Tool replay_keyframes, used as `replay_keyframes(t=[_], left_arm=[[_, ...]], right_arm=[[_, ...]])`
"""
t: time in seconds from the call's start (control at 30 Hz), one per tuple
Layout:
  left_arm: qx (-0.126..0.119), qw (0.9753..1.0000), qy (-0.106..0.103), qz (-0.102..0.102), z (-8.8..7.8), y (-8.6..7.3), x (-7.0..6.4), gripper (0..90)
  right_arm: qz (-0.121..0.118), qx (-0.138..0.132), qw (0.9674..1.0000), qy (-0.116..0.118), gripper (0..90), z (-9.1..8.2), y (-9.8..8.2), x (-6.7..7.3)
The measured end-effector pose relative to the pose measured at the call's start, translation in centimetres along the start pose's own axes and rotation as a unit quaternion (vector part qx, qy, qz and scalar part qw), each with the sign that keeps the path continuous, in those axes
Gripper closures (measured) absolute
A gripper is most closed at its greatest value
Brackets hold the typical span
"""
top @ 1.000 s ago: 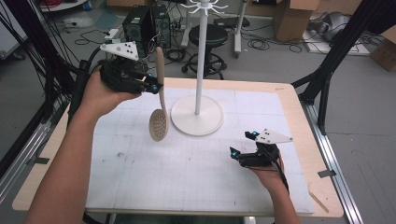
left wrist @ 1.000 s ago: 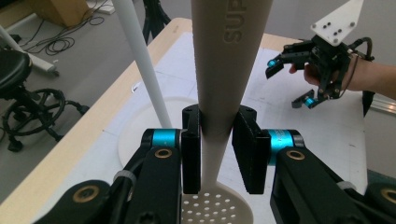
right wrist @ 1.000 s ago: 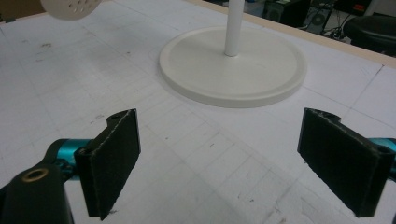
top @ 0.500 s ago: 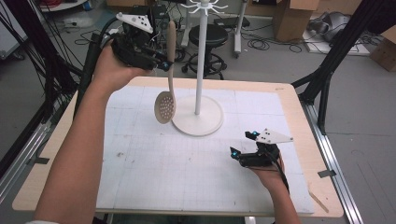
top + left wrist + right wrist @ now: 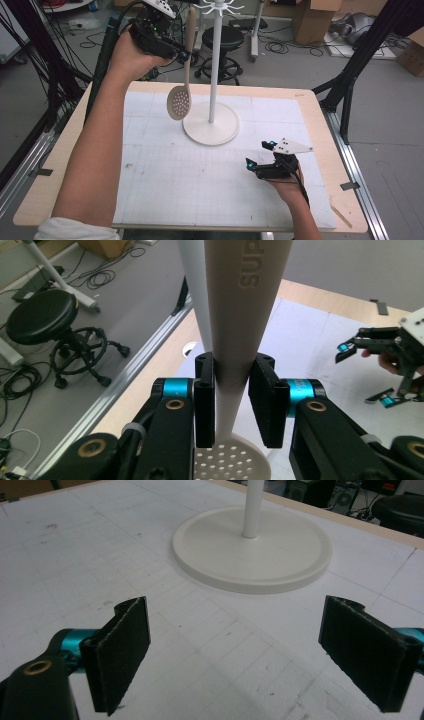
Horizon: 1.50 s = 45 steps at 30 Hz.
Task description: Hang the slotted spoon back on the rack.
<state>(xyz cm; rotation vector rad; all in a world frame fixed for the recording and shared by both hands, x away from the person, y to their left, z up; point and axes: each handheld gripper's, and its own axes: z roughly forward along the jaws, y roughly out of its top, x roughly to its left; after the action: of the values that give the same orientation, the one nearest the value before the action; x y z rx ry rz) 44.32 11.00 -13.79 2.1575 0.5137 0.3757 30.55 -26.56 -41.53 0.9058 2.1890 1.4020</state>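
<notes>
Left gripper (image 5: 184, 54) is pinching the slotted spoon (image 5: 181, 95) mid-handle, bowl dangling beside the stand (image 5: 214, 75) pole. I'm lining up the handle tip with a top hook (image 5: 218, 7); best keeping it vertical, grip firm. Right gripper (image 5: 261, 156) is idling spread on the mat (image 5: 200, 180).

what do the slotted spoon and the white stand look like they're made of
Slotted spoon: probably matte beige plastic or silicone, judging by the letters moulded into its handle and the even, dull surface.
Stand: smooth white, faintly glossy, uniform colour; painted metal or plastic, hard to tell which.
</notes>
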Motion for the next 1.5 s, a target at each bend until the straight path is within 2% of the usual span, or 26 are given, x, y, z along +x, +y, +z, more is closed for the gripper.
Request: replay_keyframes(t=[0.27, 0.33, 0.4, 0.9, 1.3, 1.43, 1.5], left_arm=[[0.017, 0.9998, 0.007, -0.001, 0.8, 0.8, 0.1, 73.6], [0.026, 0.9995, 0.016, -0.007, 1.1, 0.9, 0.3, 73.6], [0.034, 0.9992, 0.021, -0.004, 1.2, 1.1, 0.3, 73.6], [0.039, 0.9991, 0.018, -0.005, 2.4, 1.5, 0.5, 73.6], [0.058, 0.9978, 0.032, -0.007, 3.2, 2.0, 1.5, 73.6], [0.068, 0.9971, 0.033, -0.010, 3.7, 1.9, 1.7, 73.6], [0.063, 0.9975, 0.026, -0.018, 3.8, 1.7, 1.8, 73.3]], right_arm=[[0.002, -0.003, 1.0000, 0.001, 12.4, -0.1, 0.0, 0.0], [0.003, -0.003, 1.0000, 0.002, 12.4, -0.1, -0.1, 0.0], [0.003, -0.005, 1.0000, 0.000, 12.4, -0.2, -0.1, -0.1], [0.002, -0.004, 1.0000, 0.000, 12.4, -0.2, -0.1, -0.1], [0.010, -0.005, 0.9999, 0.000, 12.5, -0.3, -0.2, -0.3], [0.009, -0.003, 1.0000, 0.000, 12.5, -0.2, -0.3, -0.4], [0.009, -0.003, 1.0000, 0.001, 12.4, -0.2, -0.3, -0.3]])
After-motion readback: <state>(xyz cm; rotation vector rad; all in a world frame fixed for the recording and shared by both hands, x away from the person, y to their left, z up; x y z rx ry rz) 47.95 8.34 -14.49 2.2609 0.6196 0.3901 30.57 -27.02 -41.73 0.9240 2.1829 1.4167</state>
